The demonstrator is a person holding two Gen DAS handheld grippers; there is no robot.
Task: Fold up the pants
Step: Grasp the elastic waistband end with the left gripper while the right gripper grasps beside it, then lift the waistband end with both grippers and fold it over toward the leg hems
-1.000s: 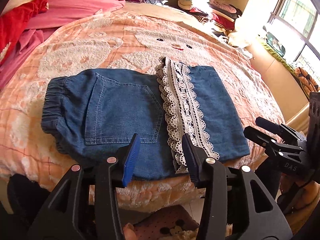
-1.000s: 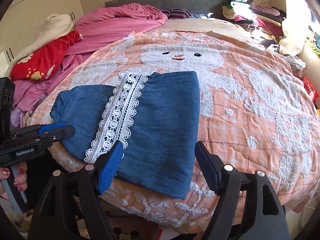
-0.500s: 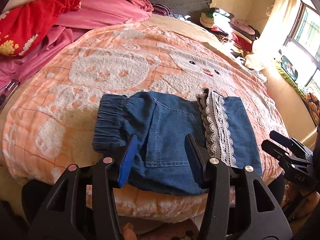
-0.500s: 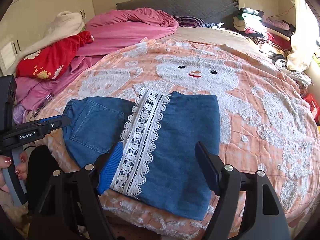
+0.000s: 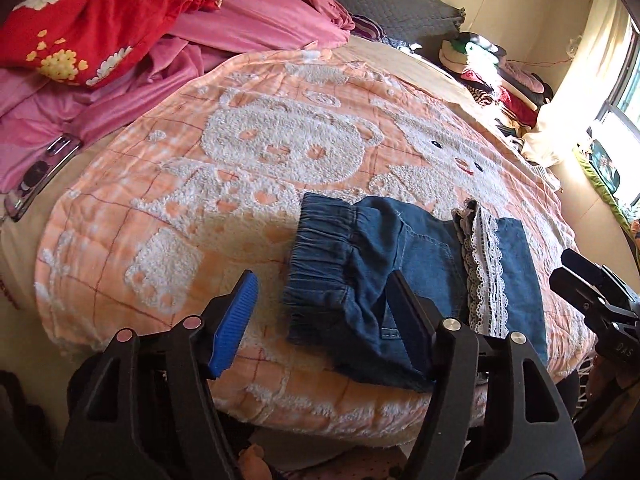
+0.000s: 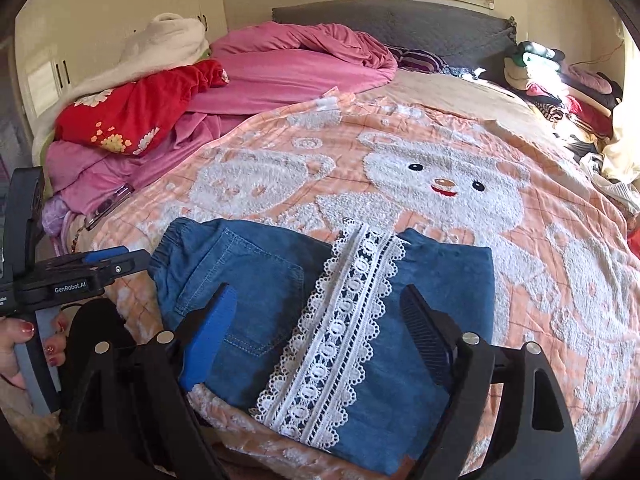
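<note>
The blue denim pants (image 5: 404, 280) lie folded on the peach bear blanket near the bed's front edge, with the white lace hem strip (image 6: 336, 332) laid across them and the elastic waistband (image 5: 320, 256) at the left. My left gripper (image 5: 320, 316) is open and empty, just in front of the waistband end. My right gripper (image 6: 316, 328) is open and empty, over the lace strip at the pants' near edge. Each gripper shows in the other's view: the right one (image 5: 592, 296) and the left one (image 6: 80, 272).
The peach bear blanket (image 6: 440, 184) covers the bed. Pink bedding (image 6: 288, 68) and a red flowered quilt (image 5: 92, 28) are piled at the far left. A phone (image 5: 36, 176) lies at the left edge. Stacked clothes (image 6: 560, 80) sit at the far right by the window.
Both grippers have drawn back and swung left. The left one now faces the waistband end instead of the pocket and lace. The pants have not visibly moved.
</note>
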